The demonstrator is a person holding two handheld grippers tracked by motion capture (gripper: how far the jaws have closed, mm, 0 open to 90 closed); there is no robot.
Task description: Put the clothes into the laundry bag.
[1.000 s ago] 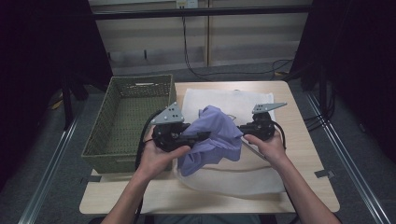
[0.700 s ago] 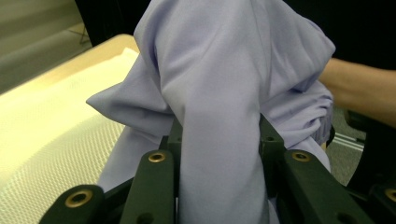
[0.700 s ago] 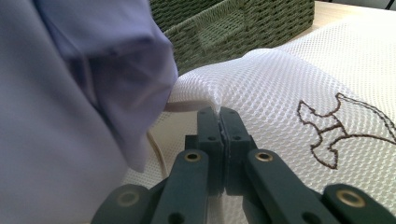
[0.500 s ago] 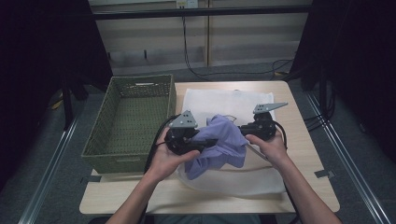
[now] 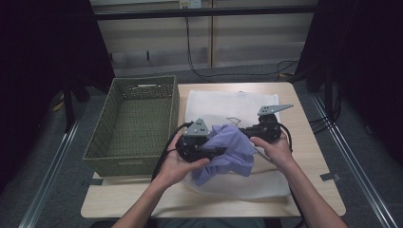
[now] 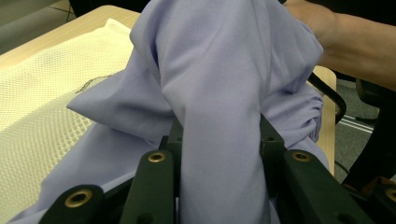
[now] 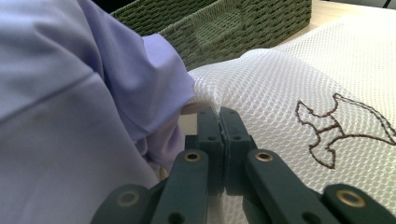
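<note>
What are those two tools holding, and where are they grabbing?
The left tool grips a bunched fold of the purple cloth. The right tool pinches the white mesh bag at its edge.

We see a light wooden table (image 5: 304,190) with rounded corners standing on a grey floor (image 5: 366,190). Beyond its far edge runs a pale panelled wall (image 5: 247,33), with a dark horizontal bar (image 5: 204,12) across it and black cables (image 5: 190,52) hanging down to the floor. Dark curtains (image 5: 43,71) close off the left and right sides. Metal rails (image 5: 351,156) run along the floor on either side of the table. The light is dim and even.
</note>
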